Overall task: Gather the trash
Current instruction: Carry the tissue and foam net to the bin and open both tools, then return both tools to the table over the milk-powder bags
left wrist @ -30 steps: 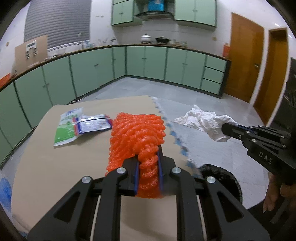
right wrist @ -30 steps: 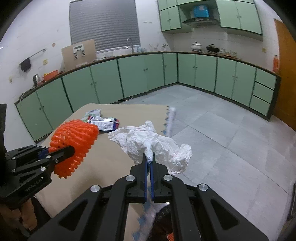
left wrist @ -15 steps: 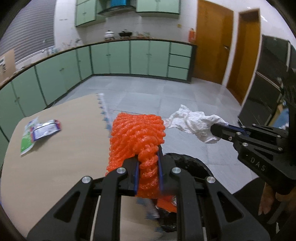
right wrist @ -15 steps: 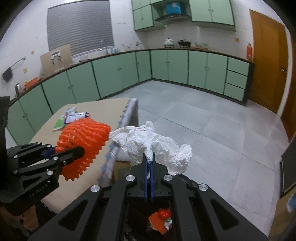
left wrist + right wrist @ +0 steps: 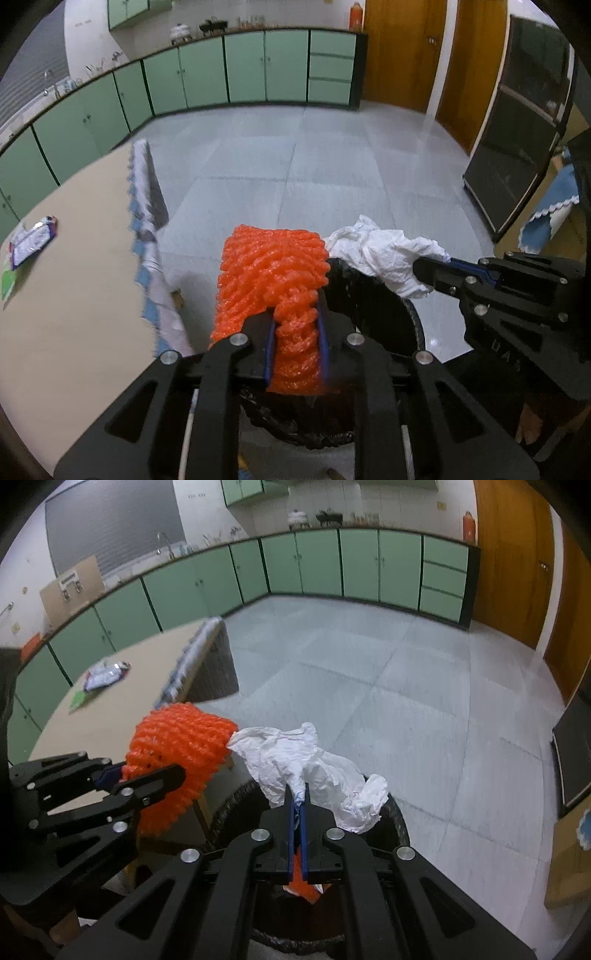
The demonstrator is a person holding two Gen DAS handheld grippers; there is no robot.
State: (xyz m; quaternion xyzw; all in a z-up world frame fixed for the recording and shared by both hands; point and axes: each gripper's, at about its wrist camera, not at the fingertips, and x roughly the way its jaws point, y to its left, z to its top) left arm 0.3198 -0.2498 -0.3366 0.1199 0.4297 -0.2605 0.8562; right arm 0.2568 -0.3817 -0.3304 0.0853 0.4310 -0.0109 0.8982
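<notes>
Two tools hang over the bin, each with a piece of trash.

Pale letters on the right tool's (image 5: 430, 271) side are too blurred to read. The left tool (image 5: 295, 325), tilted steeply down, has an orange foam net (image 5: 271, 269) between its pads, its jaws having just been opening a little. The right tool, also tilted down, is clenched on a crumpled white tissue (image 5: 310, 766). Both pieces hang above the black-lined trash bin (image 5: 397, 821); snack wrappers (image 5: 105, 674) lie on the surface (image 5: 74, 295) left of the bin.

Both wrist views look steeply down, close over the bin (image 5: 384, 317), sharing table (image 5: 122, 716) and floor.
</notes>
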